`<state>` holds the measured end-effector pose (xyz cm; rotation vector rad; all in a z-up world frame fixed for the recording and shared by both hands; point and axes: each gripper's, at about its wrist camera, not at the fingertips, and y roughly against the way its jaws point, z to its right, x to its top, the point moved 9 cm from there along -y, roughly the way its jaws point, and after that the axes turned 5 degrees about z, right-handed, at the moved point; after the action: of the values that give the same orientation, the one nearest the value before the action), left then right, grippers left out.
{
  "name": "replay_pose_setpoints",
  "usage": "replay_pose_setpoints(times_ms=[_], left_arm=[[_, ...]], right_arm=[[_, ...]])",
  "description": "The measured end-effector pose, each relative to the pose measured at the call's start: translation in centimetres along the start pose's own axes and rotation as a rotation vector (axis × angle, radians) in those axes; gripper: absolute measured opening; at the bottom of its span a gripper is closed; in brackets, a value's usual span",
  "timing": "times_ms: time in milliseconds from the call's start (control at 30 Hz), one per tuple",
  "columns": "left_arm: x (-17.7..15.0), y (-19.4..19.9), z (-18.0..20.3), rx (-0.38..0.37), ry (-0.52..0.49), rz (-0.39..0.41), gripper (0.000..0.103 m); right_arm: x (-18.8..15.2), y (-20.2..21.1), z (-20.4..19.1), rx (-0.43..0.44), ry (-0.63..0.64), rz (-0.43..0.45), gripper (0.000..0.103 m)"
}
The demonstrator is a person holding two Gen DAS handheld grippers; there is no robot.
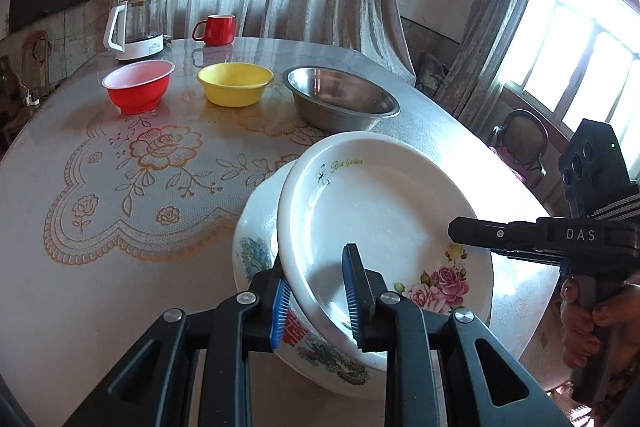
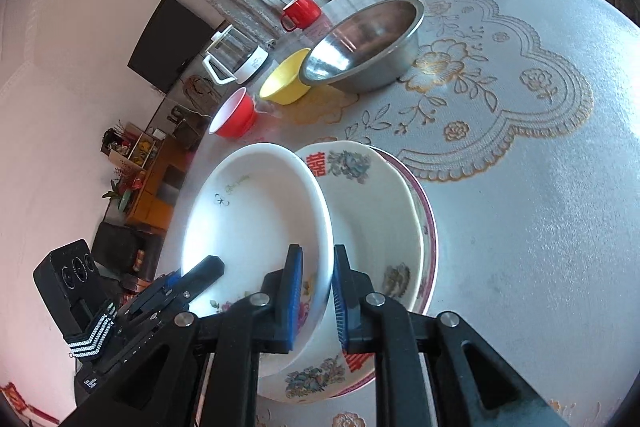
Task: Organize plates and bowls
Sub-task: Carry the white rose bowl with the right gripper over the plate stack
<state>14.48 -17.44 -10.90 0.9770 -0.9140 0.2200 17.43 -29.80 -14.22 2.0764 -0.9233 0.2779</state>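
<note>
Two tongs gripped one white plate (image 1: 384, 211) by opposite edges: the left tongs (image 1: 318, 297) were nearly closed with blue pads pinching its near rim, and the right tongs (image 2: 316, 297) were nearly closed on the rim's other side. The plate sat tilted, partly inside a flowered white bowl (image 2: 380, 219), which rested on a plate with a dark red rim (image 2: 431, 227) on the surface (image 1: 80, 179). Well beyond stood a red bowl (image 1: 138, 87), a yellow bowl (image 1: 235, 83) and a steel bowl (image 1: 340, 99) in a row, with a red mug (image 1: 216, 29) and kettle (image 1: 136, 27) behind them.
</note>
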Motion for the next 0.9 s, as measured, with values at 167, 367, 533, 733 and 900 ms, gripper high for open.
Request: replay_pose_setpoints(times_ms=[167, 367, 533, 733, 900], left_arm=[[-0.4, -0.5, 0.4, 0.009, -0.018, -0.013, 0.025], [-0.7, -0.9, 0.5, 0.012, -0.025, -0.022, 0.025], [-0.9, -1.2, 0.5, 0.023, -0.031, -0.031, 0.029], [-1.1, -1.2, 0.3, 0.024, -0.024, -0.036, 0.029], [-1.2, -1.3, 0.3, 0.031, -0.024, -0.04, 0.03]], right_arm=[[-0.8, 0.1, 0.8, -0.022, -0.001, -0.013, 0.014], [-1.0, 0.1, 1.1, -0.039, -0.003, -0.019, 0.015], [-1.1, -0.1, 1.1, -0.053, 0.002, -0.029, 0.015], [-1.0, -0.3, 0.9, -0.083, 0.031, -0.038, 0.015], [-1.0, -0.3, 0.9, -0.091, 0.03, -0.044, 0.015]])
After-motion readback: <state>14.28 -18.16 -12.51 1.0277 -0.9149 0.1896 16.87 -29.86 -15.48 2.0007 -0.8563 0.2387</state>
